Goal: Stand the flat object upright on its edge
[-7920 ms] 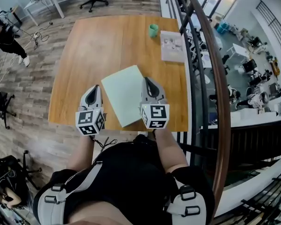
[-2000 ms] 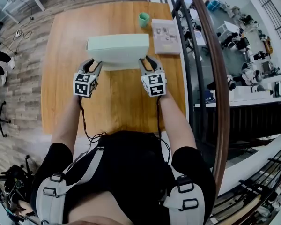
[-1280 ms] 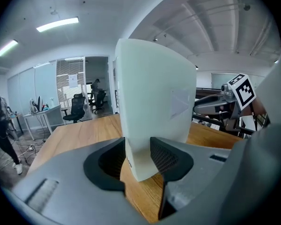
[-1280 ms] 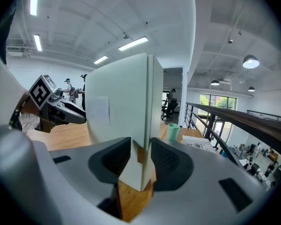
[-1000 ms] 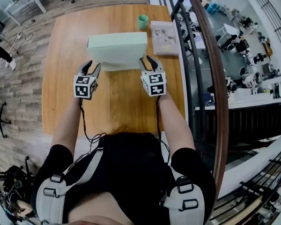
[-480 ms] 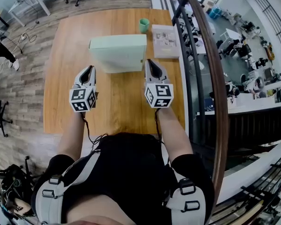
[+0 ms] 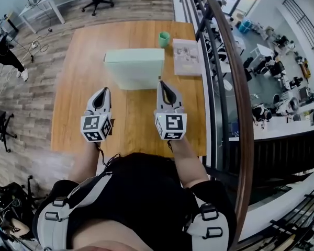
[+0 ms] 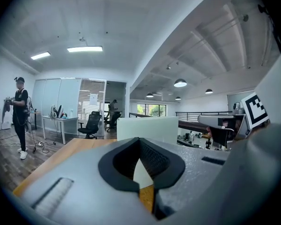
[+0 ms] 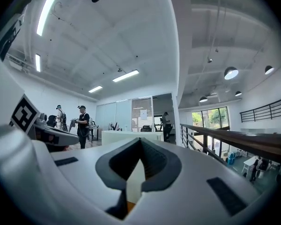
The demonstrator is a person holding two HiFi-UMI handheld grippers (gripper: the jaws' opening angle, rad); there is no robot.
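- Head view: your green board (image 7: 134, 69) stood upright on its edge on the table (image 7: 78, 61). Your left gripper (image 7: 105, 90) and right gripper (image 7: 161, 82) sat just in front of it.
- Left gripper view: jaws were pinched together, gripping nothing (board straight ahead).
- Right gripper view: same deal, jaws closed and empty.

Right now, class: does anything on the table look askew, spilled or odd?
Only the pale green board: it stands freestanding, upright on its edge, on the table. Nothing looks spilled or damaged.
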